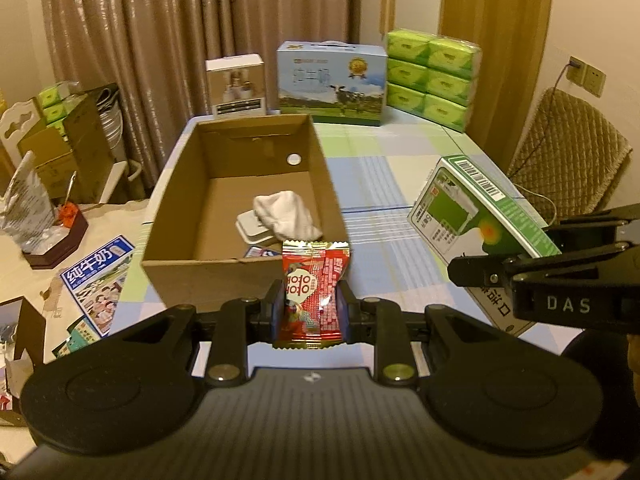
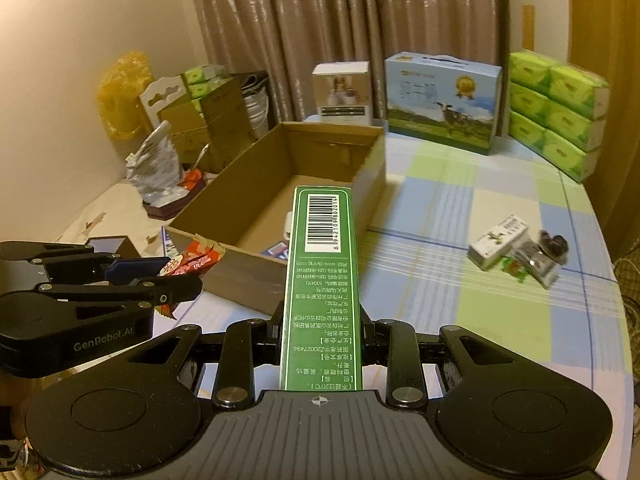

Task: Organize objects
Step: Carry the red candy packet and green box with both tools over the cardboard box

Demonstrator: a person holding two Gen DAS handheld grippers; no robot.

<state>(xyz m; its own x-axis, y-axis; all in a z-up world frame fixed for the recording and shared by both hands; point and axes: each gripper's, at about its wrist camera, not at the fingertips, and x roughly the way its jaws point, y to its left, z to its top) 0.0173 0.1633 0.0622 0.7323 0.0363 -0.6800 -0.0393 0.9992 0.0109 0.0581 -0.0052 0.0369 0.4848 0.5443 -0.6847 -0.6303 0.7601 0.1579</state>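
Observation:
My left gripper (image 1: 311, 306) is shut on a red snack packet (image 1: 314, 292), held just short of the near wall of an open cardboard box (image 1: 208, 268). The box holds a white cloth (image 1: 286, 214), a small white case (image 1: 250, 228) and a blue item at its near wall. My right gripper (image 2: 322, 332) is shut on a long green and white box (image 2: 322, 276), held above the table near the cardboard box's (image 2: 240, 276) front corner. The green box also shows in the left wrist view (image 1: 476, 220), and the packet in the right wrist view (image 2: 192, 260).
A checked tablecloth (image 2: 500, 320) covers the table. A small white box and clear packets (image 2: 516, 254) lie at the right. At the back stand a milk carton case (image 1: 332, 84), a white box (image 1: 236, 86) and stacked green tissue packs (image 1: 432, 76). Clutter lies to the left.

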